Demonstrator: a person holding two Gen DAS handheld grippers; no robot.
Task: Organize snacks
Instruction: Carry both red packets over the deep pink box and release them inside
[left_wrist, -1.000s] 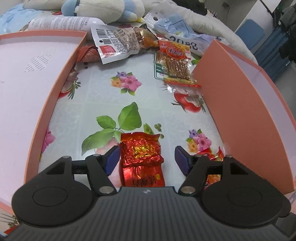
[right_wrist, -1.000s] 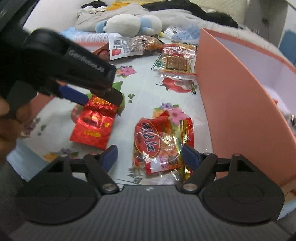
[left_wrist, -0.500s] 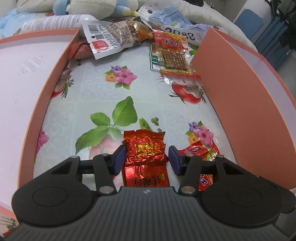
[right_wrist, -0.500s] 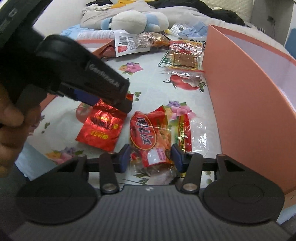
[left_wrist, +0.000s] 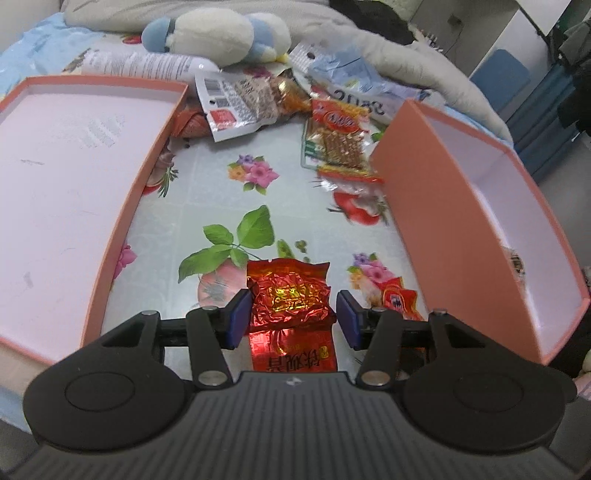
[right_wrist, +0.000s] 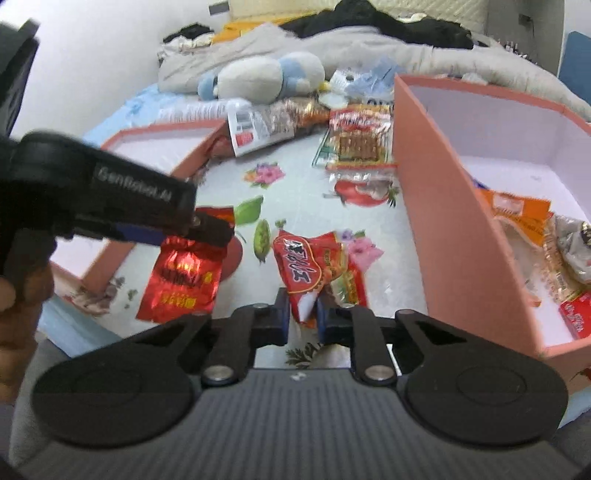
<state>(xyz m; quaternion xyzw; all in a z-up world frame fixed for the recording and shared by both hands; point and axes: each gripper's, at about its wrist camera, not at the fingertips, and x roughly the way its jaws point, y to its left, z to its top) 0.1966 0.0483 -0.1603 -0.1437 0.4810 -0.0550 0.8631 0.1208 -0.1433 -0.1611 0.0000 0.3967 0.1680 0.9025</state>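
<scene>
Bright, even indoor light, shadows soft. Glare flares off the red foil packet (left_wrist: 290, 301) and gleams on the glossy floral tablecloth (left_wrist: 221, 192). Fisheye bends the pink box (left_wrist: 480, 206) walls hard at the edges. The right wrist view is smeared, probably motion blur, background soft.

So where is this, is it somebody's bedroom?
Probably yes, a bedroom at home. A plush toy lies against rumpled grey bedding behind the flowered tablecloth. Snack packets are scattered on the cloth, between a shallow pink lid and a deeper pink box.
</scene>
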